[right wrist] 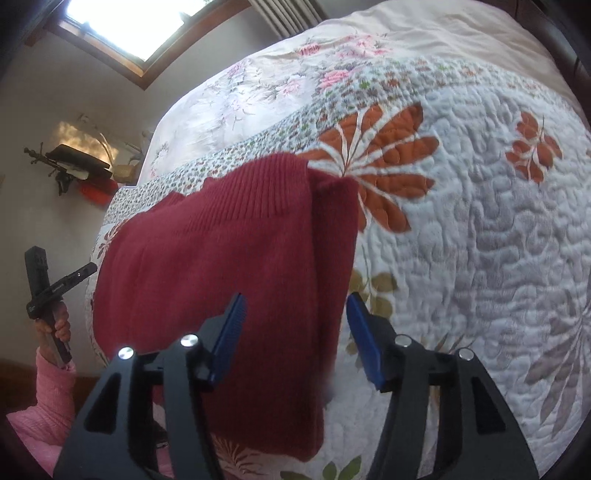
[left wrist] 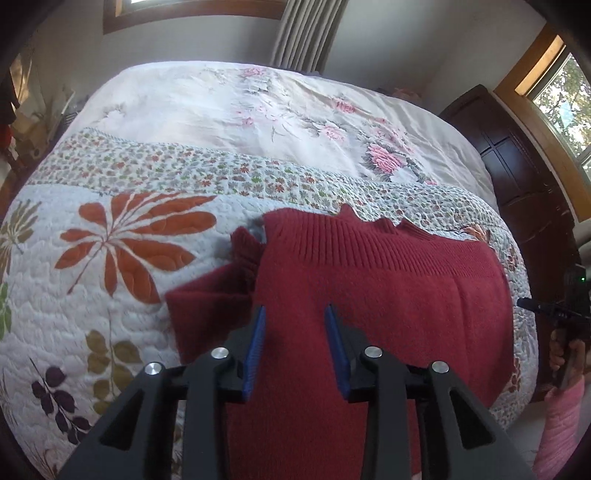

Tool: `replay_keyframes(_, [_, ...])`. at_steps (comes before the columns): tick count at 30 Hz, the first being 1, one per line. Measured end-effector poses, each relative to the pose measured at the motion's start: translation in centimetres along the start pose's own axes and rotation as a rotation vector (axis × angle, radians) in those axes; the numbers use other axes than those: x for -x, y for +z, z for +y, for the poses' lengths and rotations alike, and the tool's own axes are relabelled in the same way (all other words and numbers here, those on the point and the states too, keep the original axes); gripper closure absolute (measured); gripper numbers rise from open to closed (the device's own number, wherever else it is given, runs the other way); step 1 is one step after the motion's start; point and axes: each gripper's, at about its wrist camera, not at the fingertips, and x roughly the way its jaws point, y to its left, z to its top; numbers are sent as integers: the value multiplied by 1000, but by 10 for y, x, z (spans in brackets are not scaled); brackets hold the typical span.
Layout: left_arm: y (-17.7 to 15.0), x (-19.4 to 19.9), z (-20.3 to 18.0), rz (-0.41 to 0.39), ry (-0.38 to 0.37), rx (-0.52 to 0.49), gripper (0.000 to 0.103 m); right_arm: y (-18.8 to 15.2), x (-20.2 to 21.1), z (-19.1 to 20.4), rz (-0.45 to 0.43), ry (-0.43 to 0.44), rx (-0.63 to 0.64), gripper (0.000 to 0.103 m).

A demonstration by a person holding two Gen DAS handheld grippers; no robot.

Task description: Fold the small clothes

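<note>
Red sweater (left wrist: pixel 369 295) lies flat on quilted bedspread (left wrist: pixel 110 295), one sleeve (left wrist: pixel 210 306) bunched at side. Left gripper (left wrist: pixel 295 314) hovers above body, fingers apart, empty. Right gripper (right wrist: pixel 295 299) likewise spread wide over sweater edge. Step, likely: sleeve fold. Next: pinch loose sleeve, lay across body.

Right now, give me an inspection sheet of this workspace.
Surface: quilt with leaf print covers the bed; a pale floral cover lies beyond it.
Job's things: red sweater lying flat, sleeve sticking out at its side.
Clutter: nothing seen.
Grippers: left tool and right tool both open above the sweater, holding nothing.
Cables: nothing seen.
Surroundings: curtain, window, dark wooden headboard.
</note>
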Motion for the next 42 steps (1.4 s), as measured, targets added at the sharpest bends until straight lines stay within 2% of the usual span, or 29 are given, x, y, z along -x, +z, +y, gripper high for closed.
replay_keyframes(4, [-26, -5, -16, 9, 30, -12, 66, -29, -17, -5, 45, -27, -24, 36])
replay_keyframes(5, [-30, -8, -21, 9, 45, -31, 62, -34, -23, -8, 55, -19, -41, 36])
replay_keyframes(8, [-42, -19, -32, 7, 91, -84, 58, -42, -40, -15, 75, 18, -78, 38])
replay_keyframes(9, [-45, -23, -34, 1, 111, -97, 57, -43, -46, -16, 79, 29, -84, 43])
replay_keyframes(10, [-47, -27, -36, 0, 125, -108, 56, -44, -50, -18, 83, 61, -101, 55])
replay_keyframes(11, [-48, -31, -36, 5, 134, -114, 56, -46, -54, -21, 90, 116, -135, 62])
replay_keyframes(12, [-50, -34, -36, 5, 141, -117, 56, -47, -56, -22, 86, 139, -154, 67])
replay_keyframes(13, [-51, -36, -36, 3, 146, -118, 56, -47, -55, -21, 82, 140, -152, 76])
replay_keyframes(15, [-51, -33, -36, 7, 139, -96, 57, -48, -43, -10, 59, 133, -114, 80])
replay_keyframes(21, [-46, -13, -41, -15, 25, -41, 57, -45, -4, 17, -34, 124, -33, 81])
replay_keyframes(25, [-50, -33, -41, 44, 36, -53, 56, -44, -22, 10, 20, 54, -76, 81])
replay_keyframes(30, [-50, -49, -25, 82, -42, -8, 55, -45, -51, 2, 56, 53, -140, 81])
replay_keyframes(36, [-53, -52, -25, 74, -40, -31, 54, -42, -68, 5, 65, 39, -167, 80])
replay_keyframes(42, [-56, -52, -21, 72, -54, -17, 54, -38, -56, 10, 82, 2, -200, 81])
